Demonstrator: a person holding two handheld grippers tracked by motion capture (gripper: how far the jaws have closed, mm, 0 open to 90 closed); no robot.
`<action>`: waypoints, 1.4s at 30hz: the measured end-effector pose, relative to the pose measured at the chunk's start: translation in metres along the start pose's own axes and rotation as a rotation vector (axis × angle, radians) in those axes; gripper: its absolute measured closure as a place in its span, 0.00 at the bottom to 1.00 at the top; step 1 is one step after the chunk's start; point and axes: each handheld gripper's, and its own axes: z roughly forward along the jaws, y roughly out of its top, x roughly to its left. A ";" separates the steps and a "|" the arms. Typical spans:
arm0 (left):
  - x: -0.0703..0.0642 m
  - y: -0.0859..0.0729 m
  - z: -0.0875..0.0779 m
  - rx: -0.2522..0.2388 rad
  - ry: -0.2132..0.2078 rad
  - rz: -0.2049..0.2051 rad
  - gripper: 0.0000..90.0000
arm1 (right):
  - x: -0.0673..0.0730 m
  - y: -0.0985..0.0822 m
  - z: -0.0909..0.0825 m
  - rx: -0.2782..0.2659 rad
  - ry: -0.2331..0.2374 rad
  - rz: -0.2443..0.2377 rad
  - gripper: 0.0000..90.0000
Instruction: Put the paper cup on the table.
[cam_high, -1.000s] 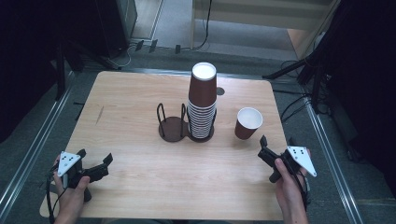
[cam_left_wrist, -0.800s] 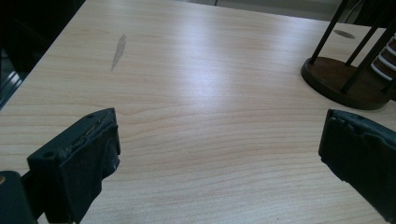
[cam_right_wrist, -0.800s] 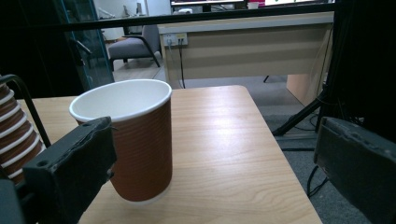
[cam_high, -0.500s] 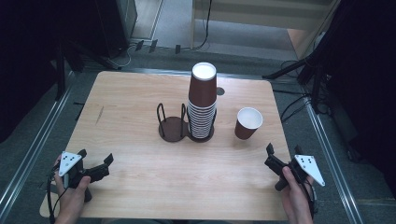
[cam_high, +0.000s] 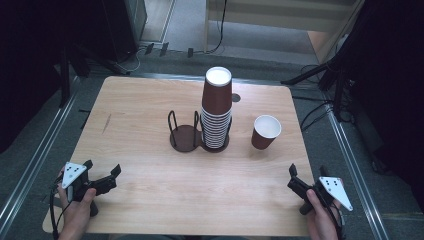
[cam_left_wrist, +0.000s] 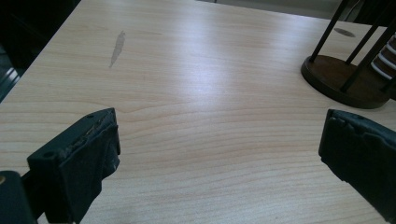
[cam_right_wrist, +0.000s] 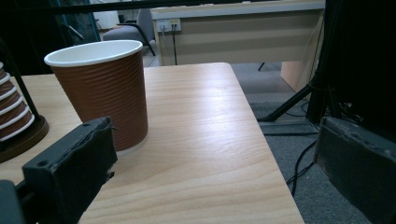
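Over on the left, we've got the left gripper (cam_high: 102, 174) held low at the near left corner of the wooden table (cam_high: 150, 200), jaws spread wide with nothing between them. In the left gripper view it's just bare tabletop between the jaws, plus a small grey scuff mark (cam_left_wrist: 117, 46) farther off.

Moving toward the middle, there's a dark two-slot cup holder (cam_high: 185, 136): its left slot sits empty, and the right slot carries a tall stack of brown paper cups (cam_high: 217, 107).

Right of the stack, close by but not touching, stands a single brown cup (cam_high: 265, 132), upright, white inside.

Then at the near right edge we're holding the right gripper (cam_high: 306, 174), jaws also wide apart and gripping nothing. Its own view shows that single cup just ahead, behind its left jaw.
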 end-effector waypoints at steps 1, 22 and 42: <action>0.000 0.000 0.000 0.001 -0.001 0.000 0.00 | -0.001 -0.001 -0.001 0.000 0.002 0.000 0.00; -0.001 0.000 0.000 0.009 -0.009 0.002 0.00 | 0.003 -0.014 -0.003 0.043 0.002 -0.014 0.00; -0.001 0.001 0.001 0.012 -0.011 0.004 0.00 | 0.007 -0.017 -0.003 0.049 -0.012 -0.026 0.00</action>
